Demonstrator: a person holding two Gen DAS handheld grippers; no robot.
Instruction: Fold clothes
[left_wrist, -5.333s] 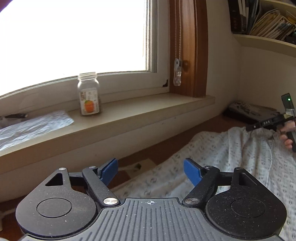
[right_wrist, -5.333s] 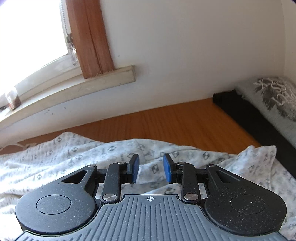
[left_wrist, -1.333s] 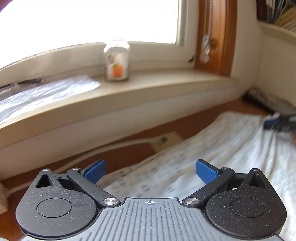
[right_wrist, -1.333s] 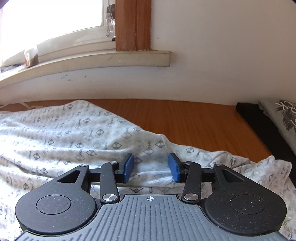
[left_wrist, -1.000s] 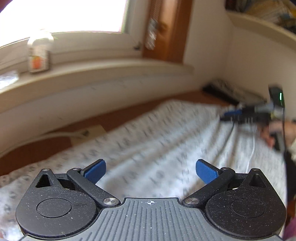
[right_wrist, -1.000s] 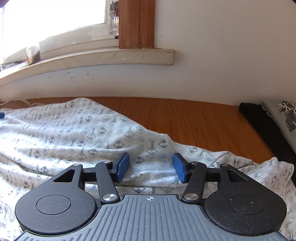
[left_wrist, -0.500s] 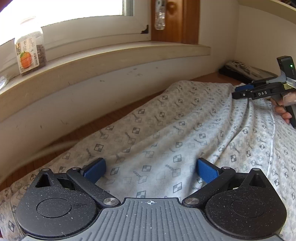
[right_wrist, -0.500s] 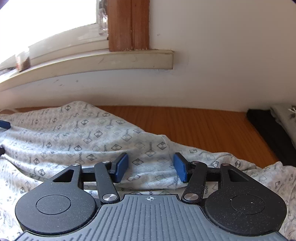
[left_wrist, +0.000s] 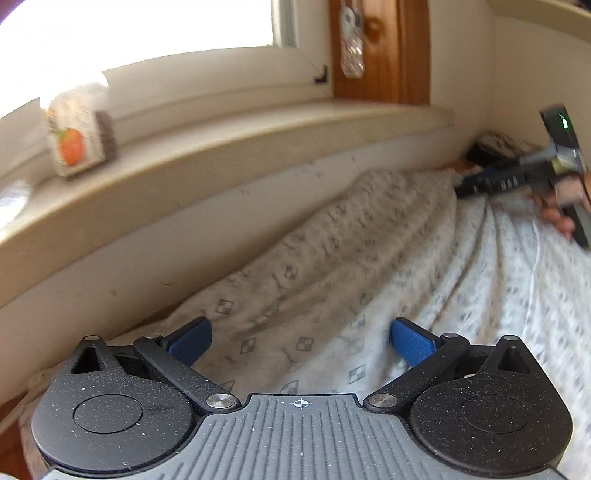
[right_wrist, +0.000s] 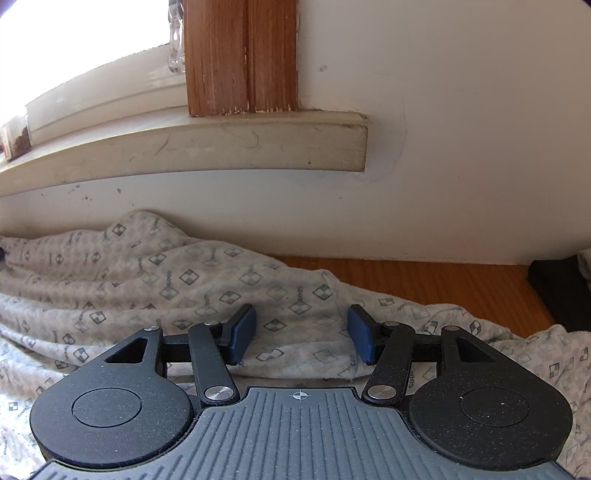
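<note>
We hold the left gripper (left_wrist: 301, 341) with its blue pads (left_wrist: 412, 345) spread wide, nothing pinched between them. The patterned white garment (left_wrist: 369, 258) lies in the gap and runs ahead of the fingers, rumpled into long folds, up against the pale wall under the windowsill (left_wrist: 229, 147). On the sill, ahead and to the left of these fingers, stands a jar (left_wrist: 75, 138) with an orange on its label, blurred. Far ahead and to the right of them we see the right gripper (left_wrist: 476, 182) in a hand (left_wrist: 557, 206), low at the garment's far end; from here we cannot tell whether it touches the cloth.

From the right wrist view, the right gripper (right_wrist: 301, 338) is also parted, its pads (right_wrist: 242, 334) well apart and gripping nothing. A raised fold of the garment (right_wrist: 184, 273) sits between and just ahead of them. Beyond the fingers to the right, bare wooden surface (right_wrist: 424, 280) shows, and a dark item (right_wrist: 557, 288) lies at the far right edge. Straight ahead above the cloth are the windowsill (right_wrist: 221, 147) and a wooden window frame (right_wrist: 240, 55).
</note>
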